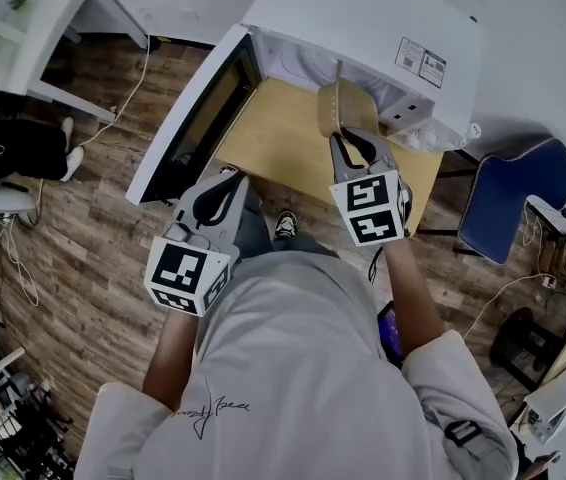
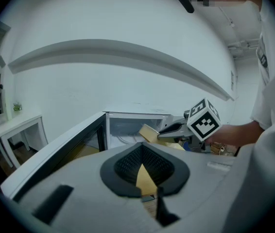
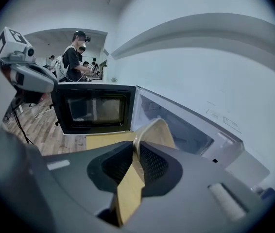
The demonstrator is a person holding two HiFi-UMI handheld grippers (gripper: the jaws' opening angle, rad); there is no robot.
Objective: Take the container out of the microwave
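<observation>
Right gripper (image 3: 134,148) jaws pinch the tan container (image 3: 160,132) wall.

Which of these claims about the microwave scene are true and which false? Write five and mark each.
1. The microwave door stands open. True.
2. The right gripper has its jaws shut on the container. True.
3. The container sits deep inside the microwave. False: it is held up in front of the opening, above the wooden table.
4. The left gripper grips the container too. False: nothing is between its jaws, and it is apart from the container.
5. The microwave stands on the floor. False: it stands on the wooden table.
</observation>
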